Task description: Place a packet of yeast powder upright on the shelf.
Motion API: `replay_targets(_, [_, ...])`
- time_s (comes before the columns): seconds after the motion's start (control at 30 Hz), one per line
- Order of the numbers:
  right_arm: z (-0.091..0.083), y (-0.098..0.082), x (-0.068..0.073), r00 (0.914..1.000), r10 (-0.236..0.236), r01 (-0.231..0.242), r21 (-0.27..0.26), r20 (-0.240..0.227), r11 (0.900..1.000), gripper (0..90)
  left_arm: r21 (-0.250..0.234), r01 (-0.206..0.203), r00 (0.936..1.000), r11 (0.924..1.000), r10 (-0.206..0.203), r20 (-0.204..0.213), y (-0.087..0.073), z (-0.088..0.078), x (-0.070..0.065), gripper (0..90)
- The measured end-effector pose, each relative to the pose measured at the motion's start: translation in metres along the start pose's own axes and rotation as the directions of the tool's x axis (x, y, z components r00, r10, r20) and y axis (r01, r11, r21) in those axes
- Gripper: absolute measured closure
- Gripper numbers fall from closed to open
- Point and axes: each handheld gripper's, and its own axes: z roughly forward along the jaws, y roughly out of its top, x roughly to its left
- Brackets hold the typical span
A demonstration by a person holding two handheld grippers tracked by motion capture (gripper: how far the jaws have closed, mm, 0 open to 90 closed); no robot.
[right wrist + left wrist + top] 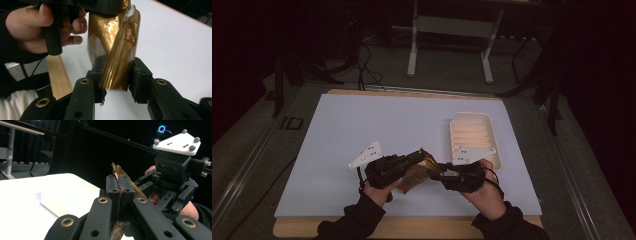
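A crinkled gold foil wrapper [421, 167] hangs between both grippers just above the white board near its front edge. My left gripper [418, 156] comes in from the left. In the left gripper view its jaws [119, 187] are pressed flat together on the wrapper's top edge [118, 170]. My right gripper [435, 173] faces it from the right. In the right gripper view the lower end of the wrapper [117, 50] fills the gap of that gripper [115, 75], and both pads touch its sides. Some white shows at the wrapper's upper end.
A cream ribbed tray [474, 137] lies on the white board [377, 120] at the right, just behind my right gripper. The board's wooden front edge [412, 226] runs below the hands. Dark floor, cables and desk legs [413, 45] lie beyond.
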Motion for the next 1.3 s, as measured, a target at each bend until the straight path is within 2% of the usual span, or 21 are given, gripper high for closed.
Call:
replay_targets(0.07, [0.001,0.001,-0.001,0.9999,0.005,-0.005,0.009,-0.012,1.000,70.8,0.006,0.002,1.0000,1.0000,-0.002,0.004,0.000,0.000,-0.001,89.8])
replay_targets(0.23, [0.001,0.004,-0.002,0.9987,-0.046,0.046,0.035,-0.024,0.998,76.0,0.008,0.001,1.0000,1.0000,-0.001,0.006,-0.001,0.000,-0.001,89.7])
replay_targets(0.4, [0.002,0.006,-0.003,0.9971,-0.068,0.070,0.062,-0.036,0.996,78.5,0.020,0.001,0.9999,0.9998,-0.001,0.015,-0.001,0.000,0.001,89.4])
replay_targets(0.5, [0.001,0.007,-0.001,0.9943,-0.103,0.105,0.074,-0.027,0.992,79.4,0.021,-0.008,0.9997,0.9997,0.008,0.022,-0.001,-0.001,0.002,88.6])
replay_targets(0.67, [-0.001,0.010,-0.001,0.9923,-0.119,0.122,0.084,-0.033,0.989,80.2,0.025,-0.036,0.9988,0.9990,0.035,0.036,0.002,-0.002,0.004,83.4])
replay_targets(0.83, [-0.003,0.012,-0.002,0.9886,-0.149,0.150,0.090,-0.023,0.985,80.8,0.027,-0.061,0.9965,0.9978,0.059,0.059,0.006,-0.005,0.005,60.8])
replay_targets(0.93, [-0.006,0.012,-0.003,0.9868,-0.162,0.162,0.090,-0.013,0.983,81.0,0.031,-0.086,0.9944,0.9958,0.084,0.064,0.008,-0.008,0.005,52.9])
replay_targets(1.07, [-0.011,0.015,-0.006,0.9856,-0.169,0.169,0.077,0.000,0.983,81.3,0.041,-0.096,0.9929,0.9945,0.093,0.075,0.010,-0.012,0.004,40.0])
replay_targets(1.1, [-0.013,0.016,-0.007,0.9855,-0.170,0.169,0.076,0.004,0.983,81.3,0.044,-0.106,0.9915,0.9934,0.102,0.081,0.010,-0.013,0.004,33.9])
replay_targets(1.17, [-0.016,0.018,-0.009,0.9859,-0.167,0.166,0.063,0.012,0.984,81.4,0.054,-0.119,0.9914,0.9915,0.115,0.062,0.011,-0.015,0.003,23.3])
replay_targets(1.23, [-0.021,0.021,-0.012,0.9848,-0.172,0.171,0.055,0.023,0.984,81.5,0.088,-0.110,0.9932,0.9901,0.106,0.048,0.011,-0.018,0.003,14.1])
replay_targets(1.3, [-0.027,0.024,-0.014,0.9842,-0.174,0.173,0.043,0.032,0.984,81.5,0.113,-0.127,0.9917,0.9855,0.124,0.034,0.011,-0.020,0.002,11.4])
